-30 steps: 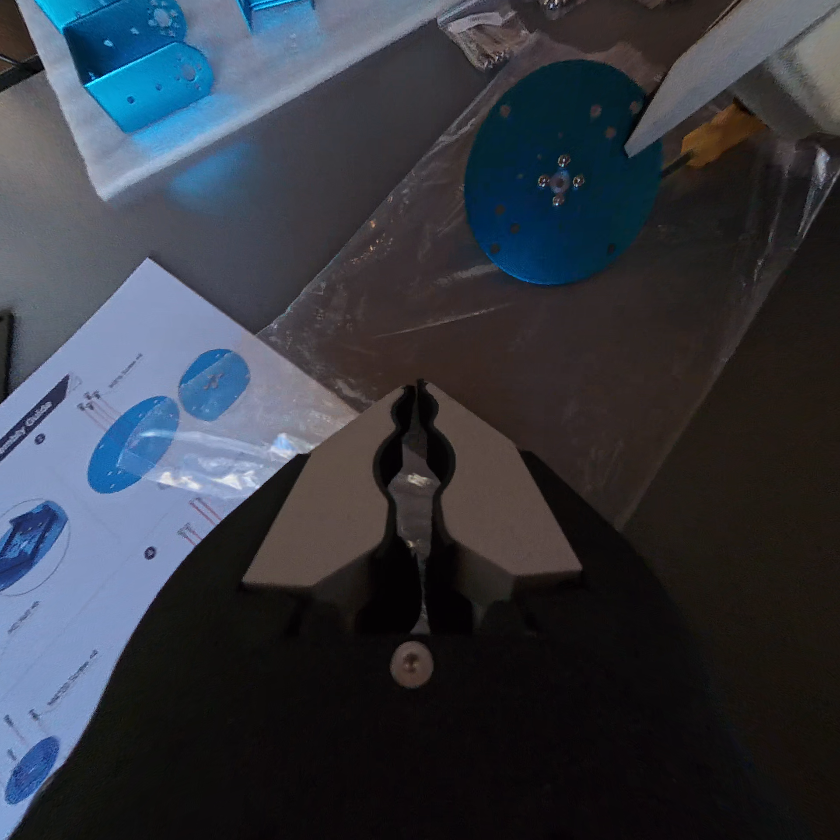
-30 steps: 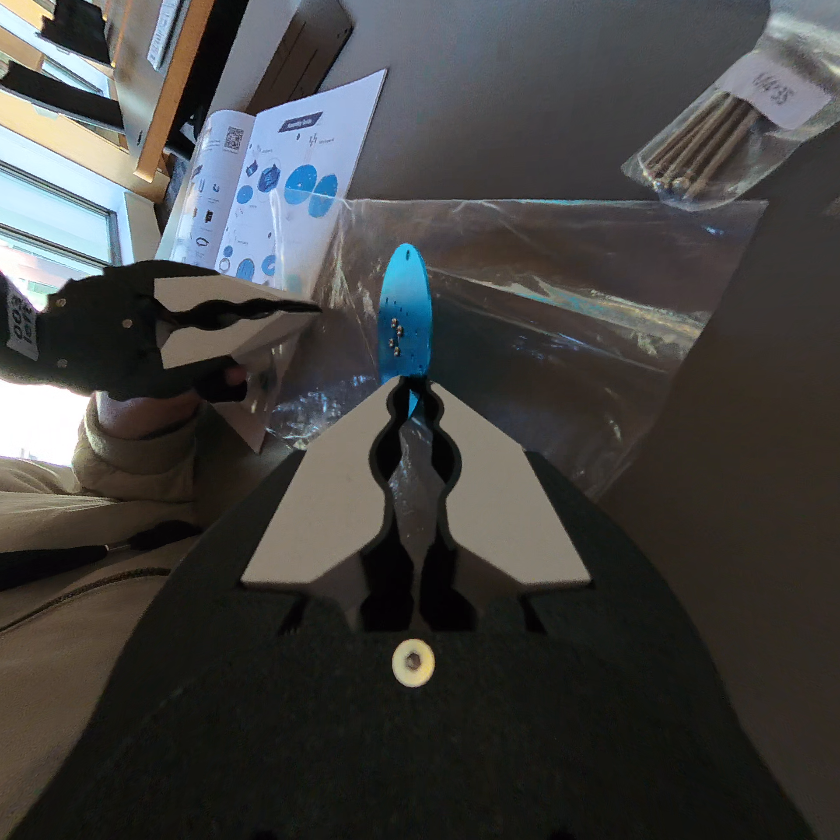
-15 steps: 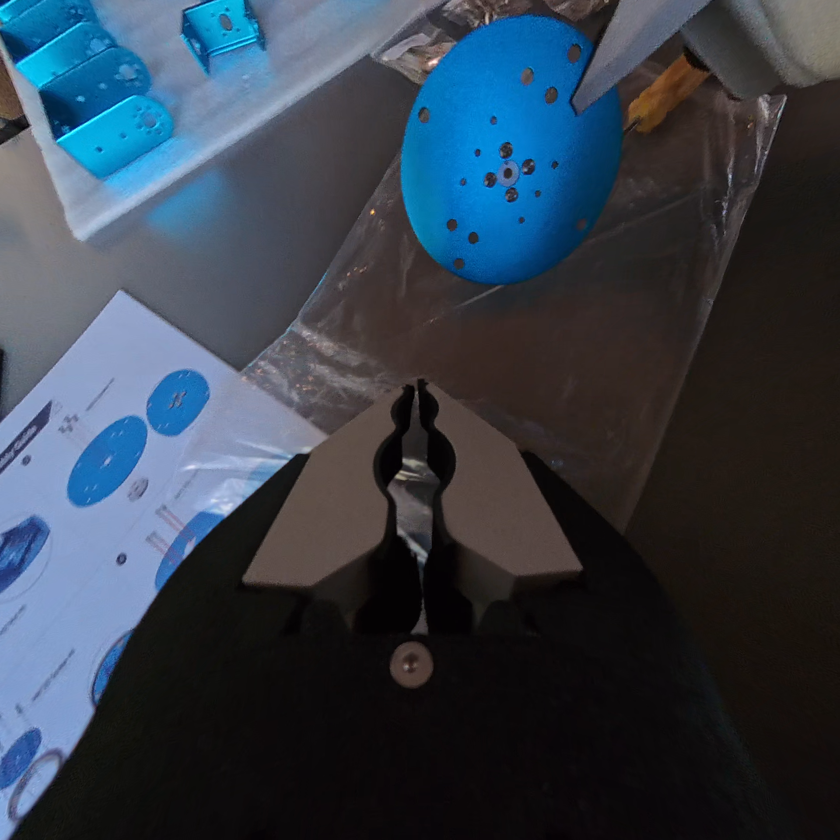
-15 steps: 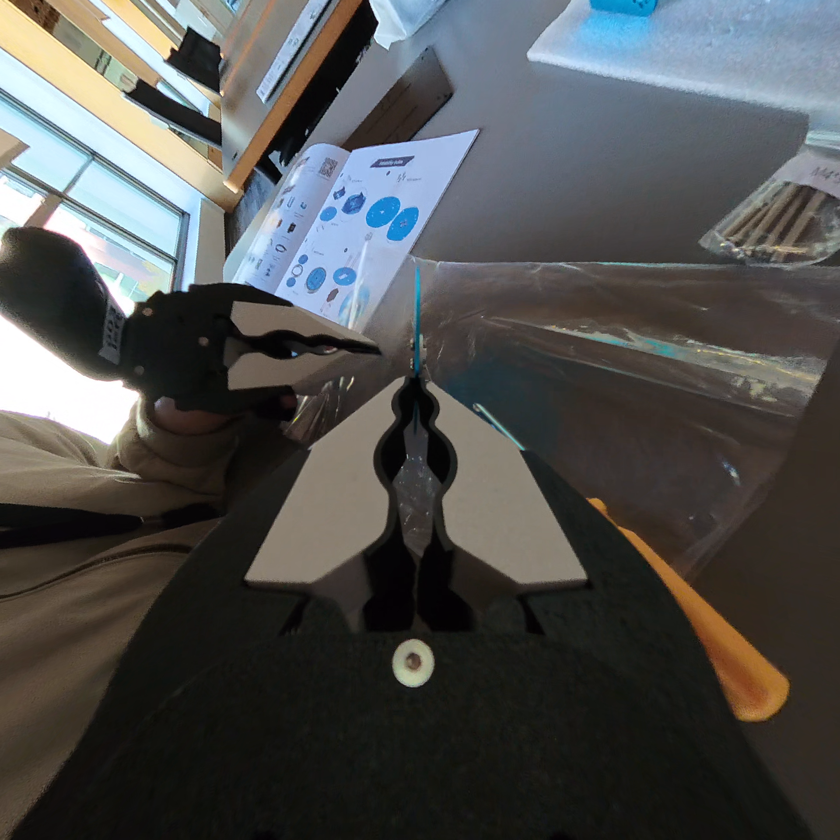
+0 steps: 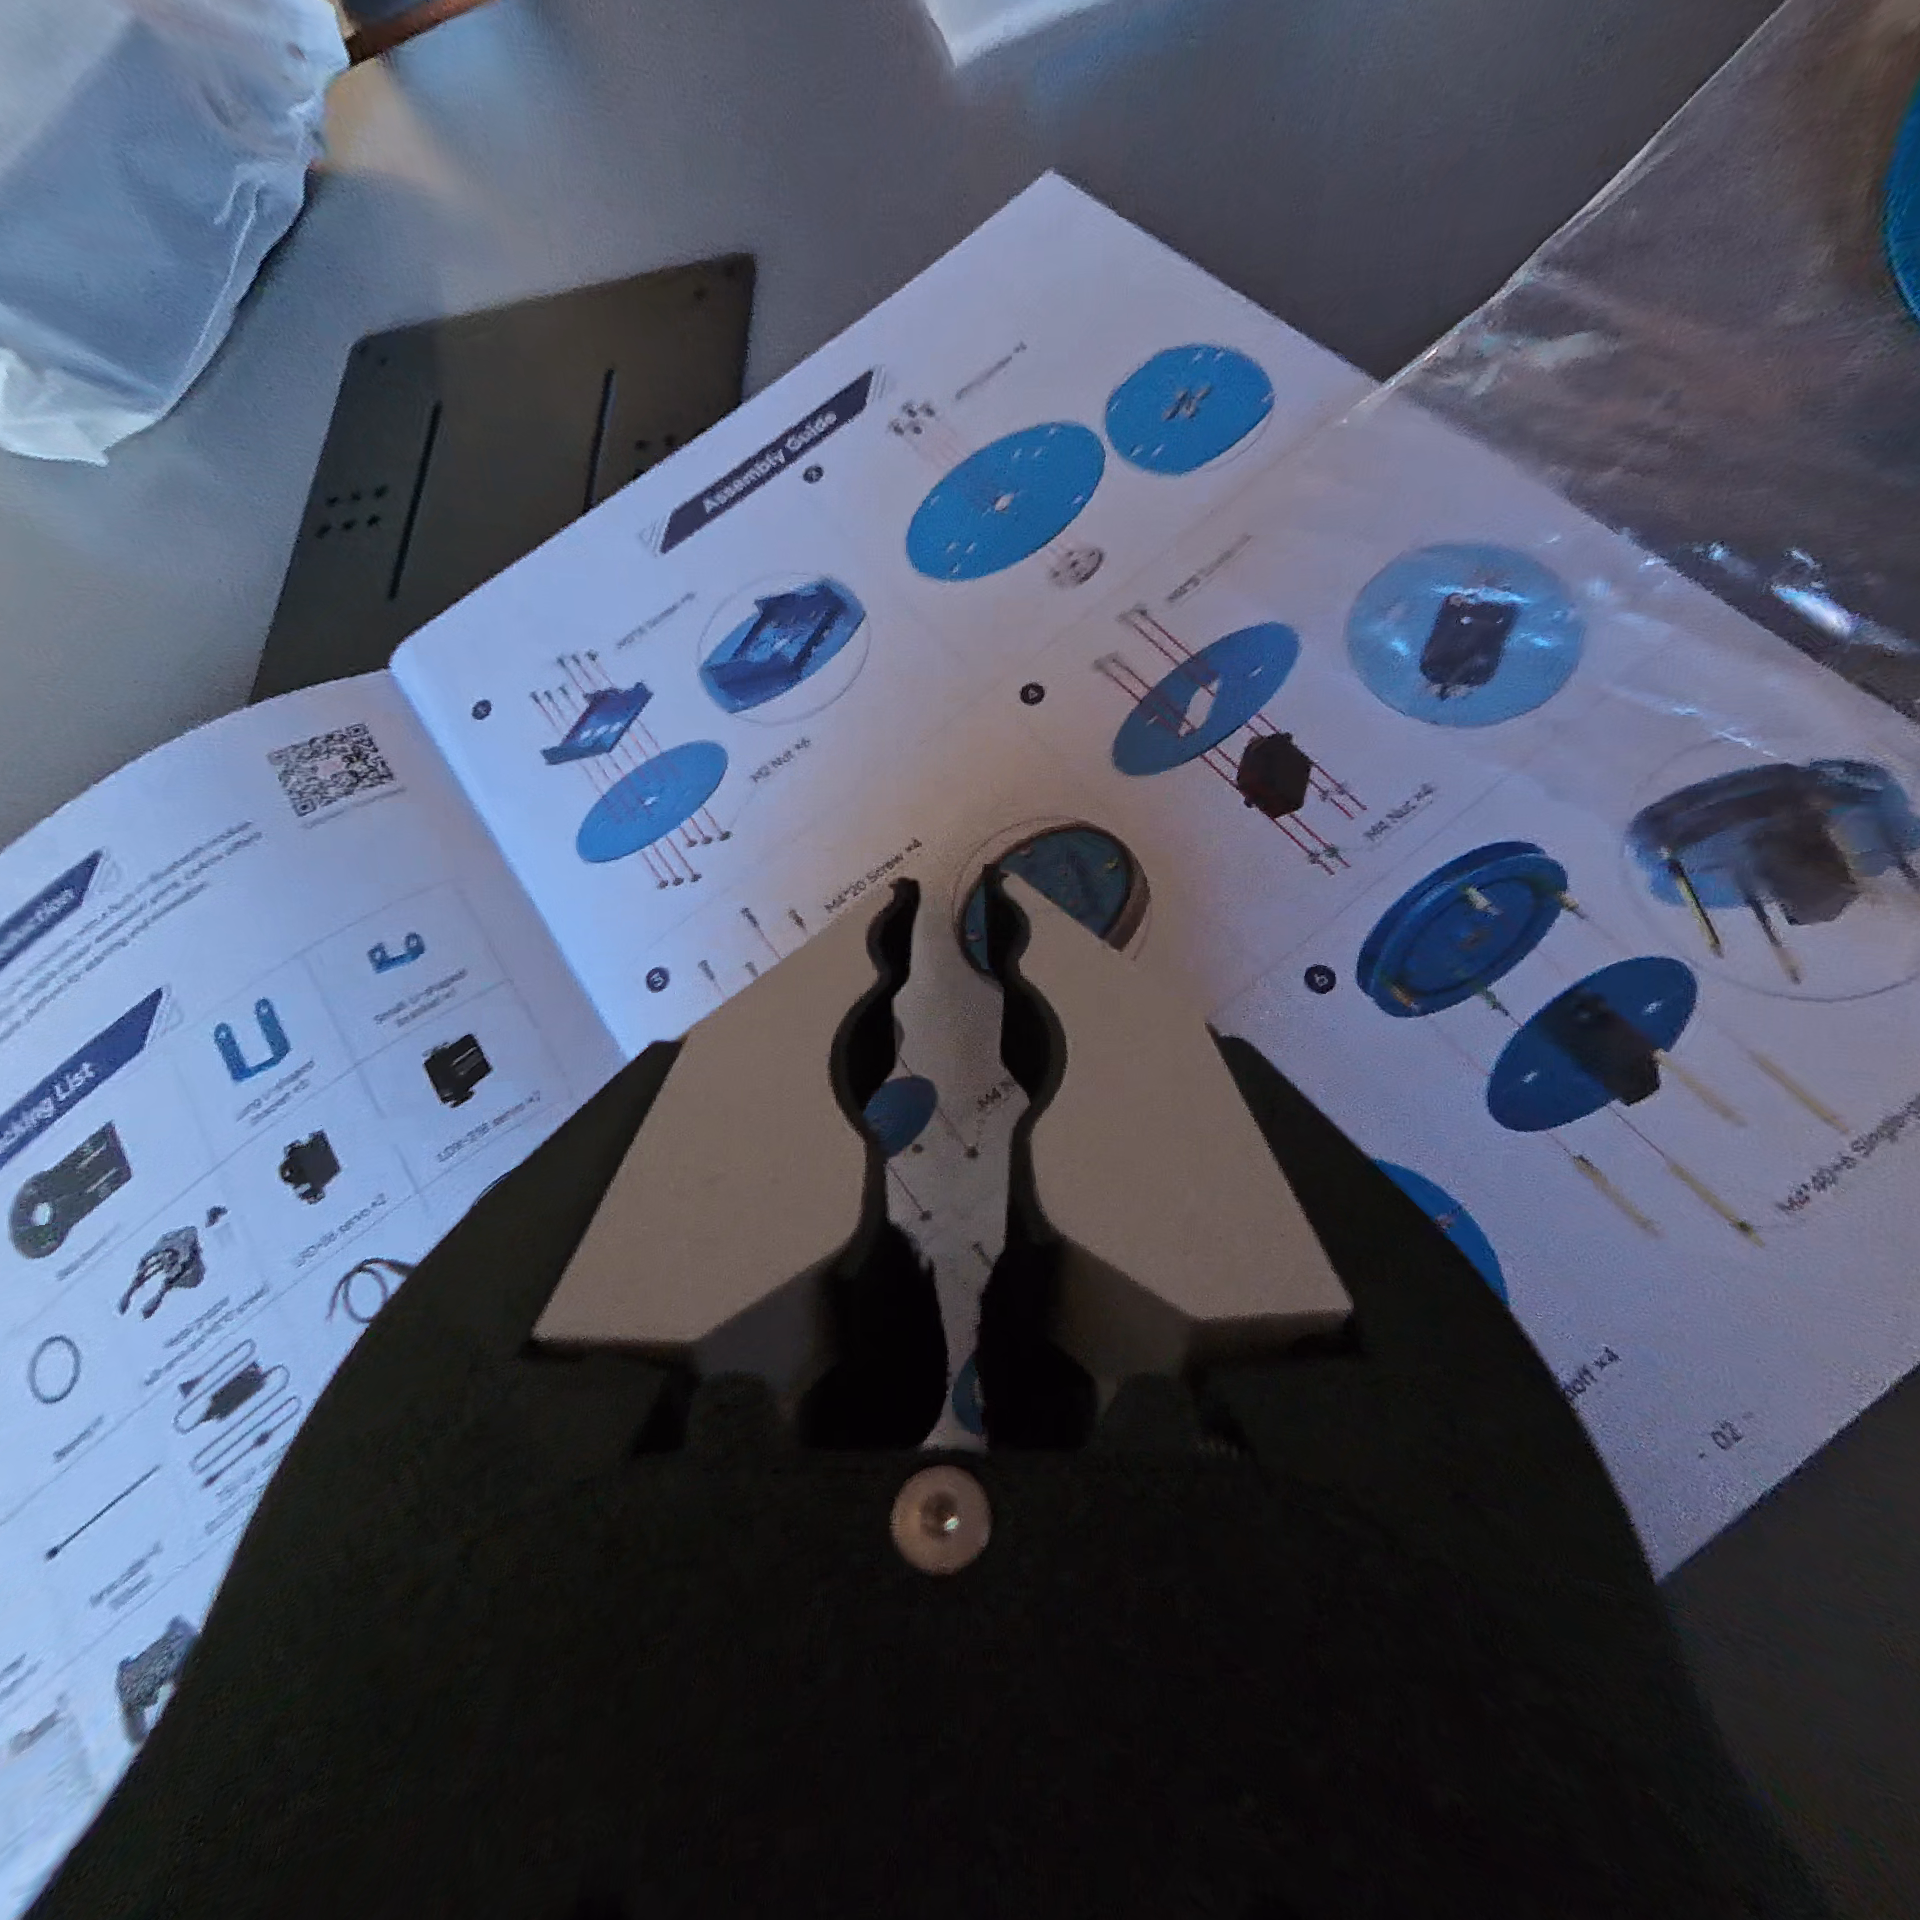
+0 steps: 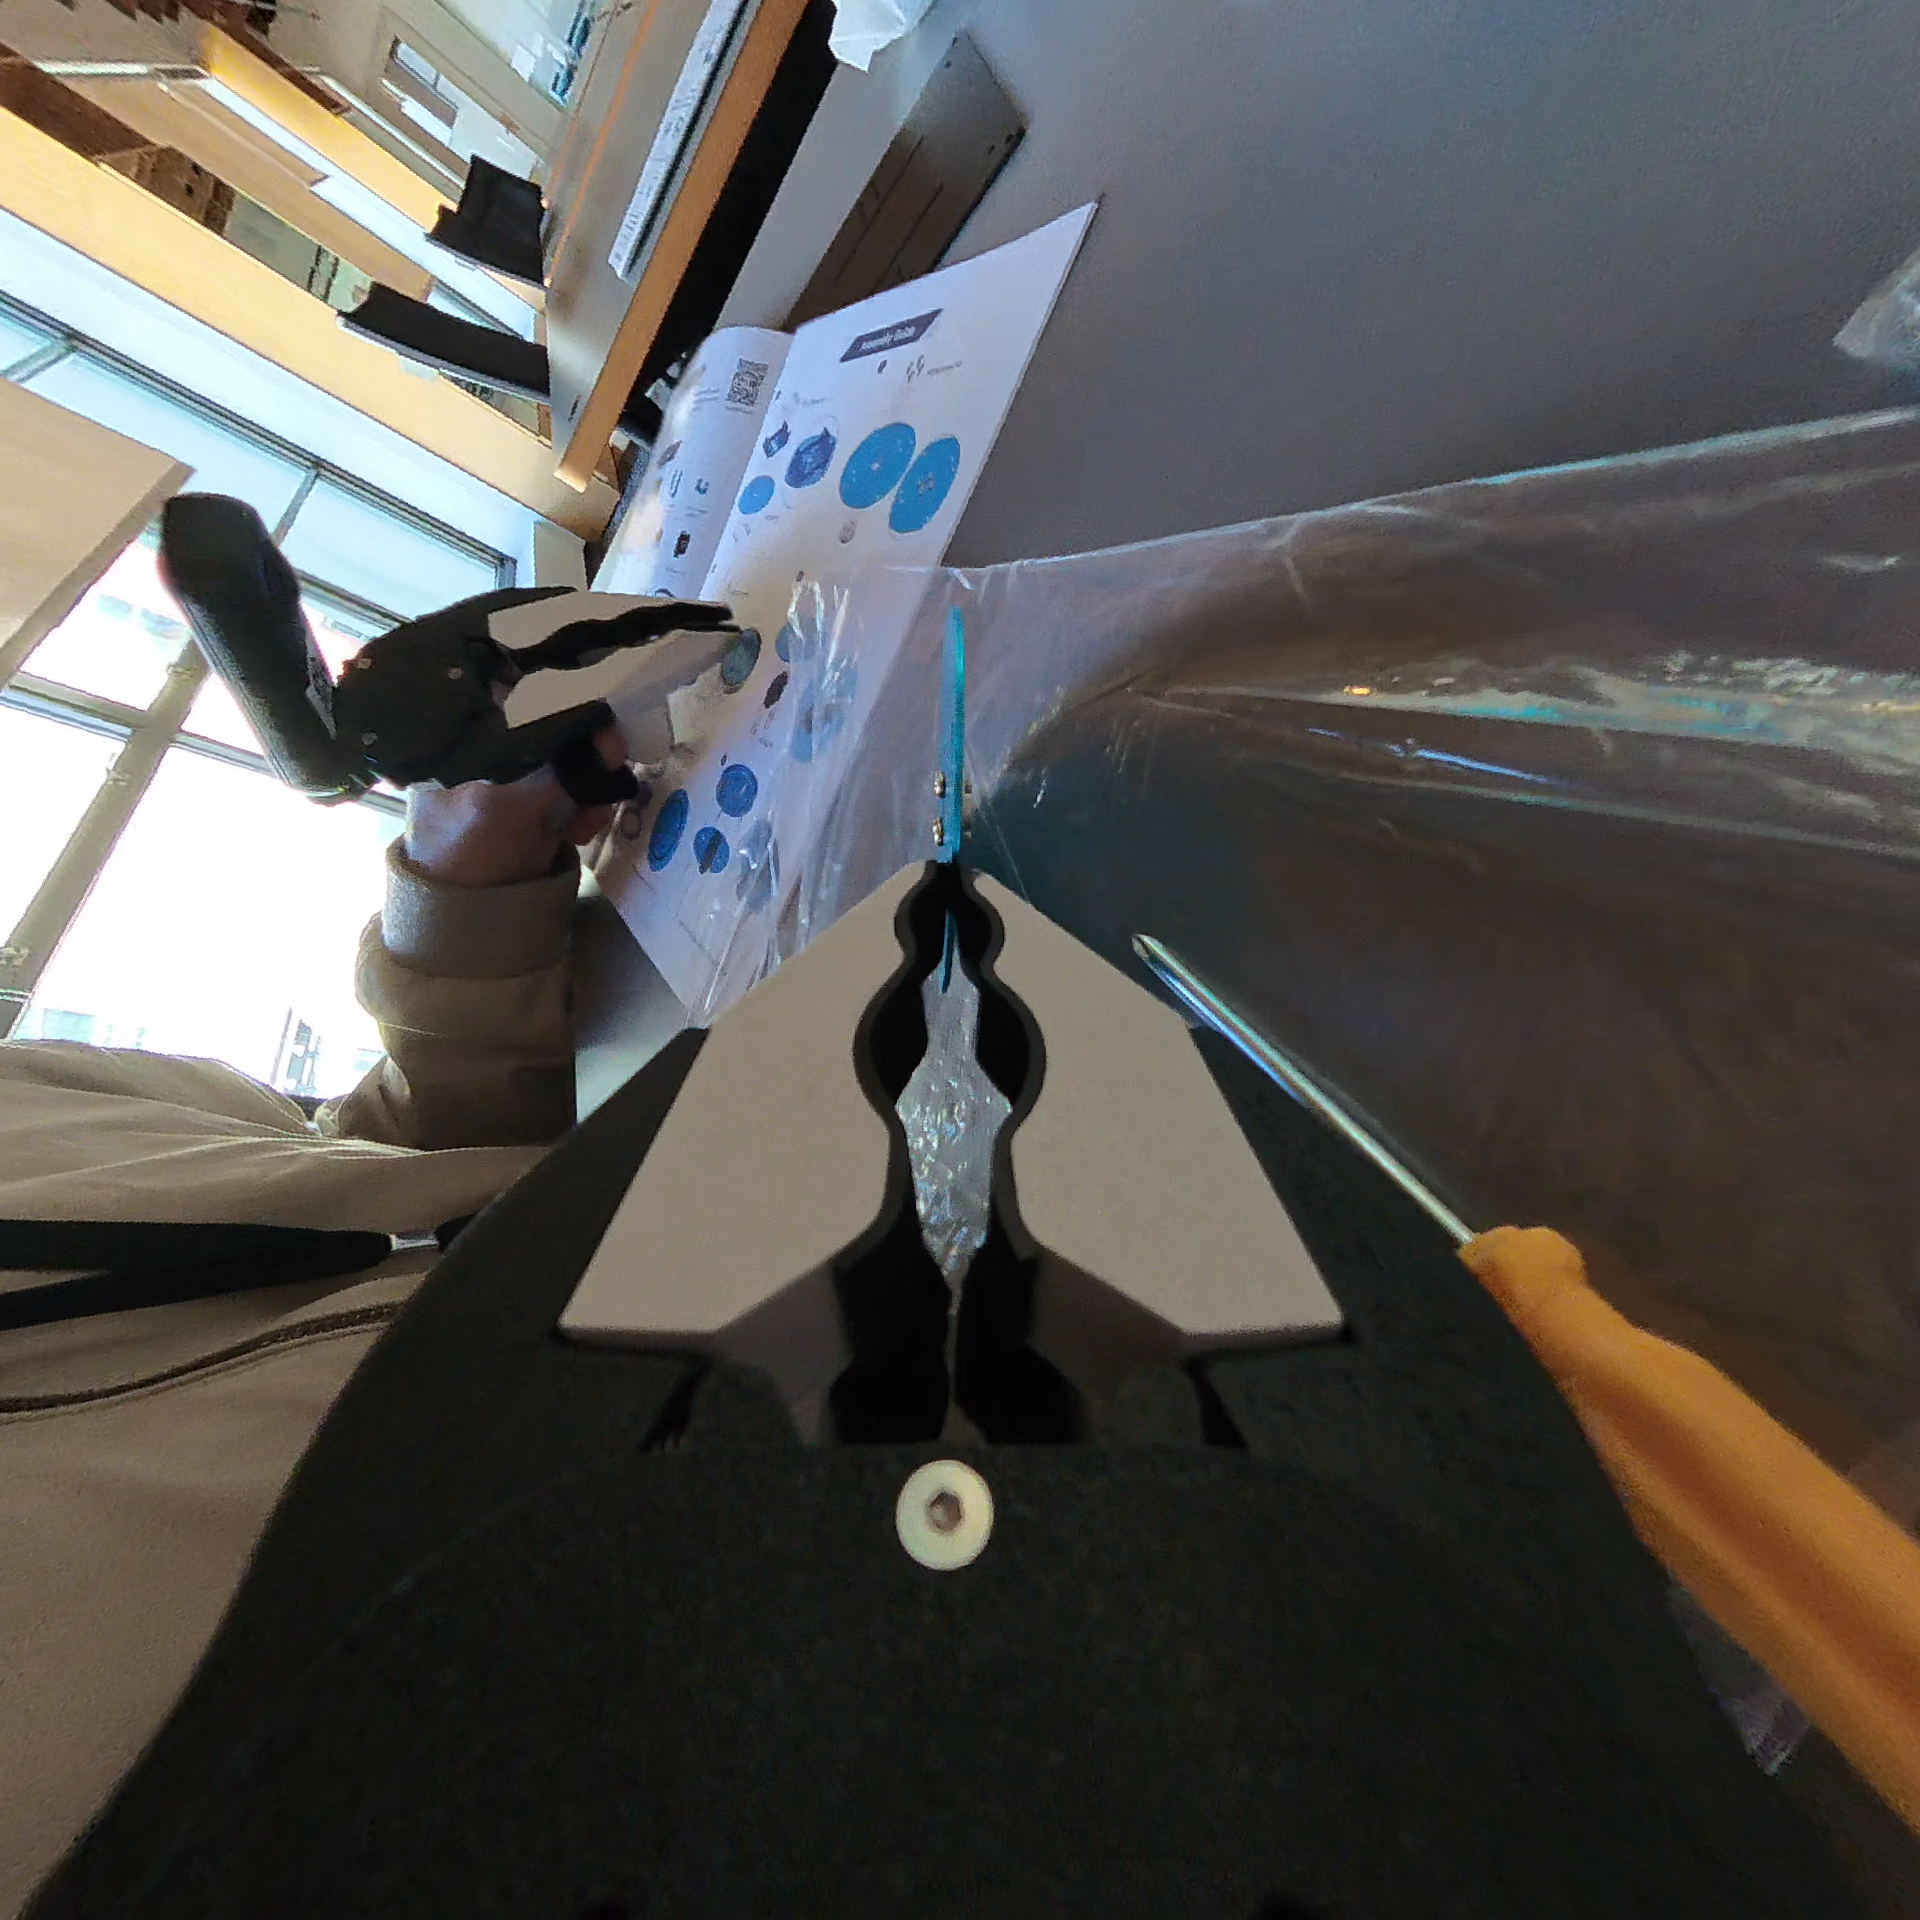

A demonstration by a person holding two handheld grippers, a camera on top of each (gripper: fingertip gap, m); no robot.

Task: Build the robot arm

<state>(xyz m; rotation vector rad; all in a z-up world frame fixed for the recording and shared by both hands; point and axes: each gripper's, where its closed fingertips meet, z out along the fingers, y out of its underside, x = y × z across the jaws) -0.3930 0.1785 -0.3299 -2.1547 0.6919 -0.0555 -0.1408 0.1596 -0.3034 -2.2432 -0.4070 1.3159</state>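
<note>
Fingers (image 6: 790,1132) of our right gripper (image 6: 948,883) are pressed together on the rim of a thin blue disc (image 6: 953,717), which stands edge-on straight ahead of the tips, over a clear plastic bag (image 6: 1455,727). An orange-handled screwdriver (image 6: 1662,1455) lies just beside that gripper on the bag. Our left gripper (image 5: 956,894) hovers tilted down over an open booklet (image 5: 727,623) on the grey table (image 5: 1143,125), its fingers (image 5: 727,1143) slightly parted and holding nothing. From the right wrist view we see a hand (image 6: 488,821) in a beige sleeve (image 6: 468,997) gripping its handle from below. A dark metal plate (image 5: 499,457) lies past the booklet's far edge.
</note>
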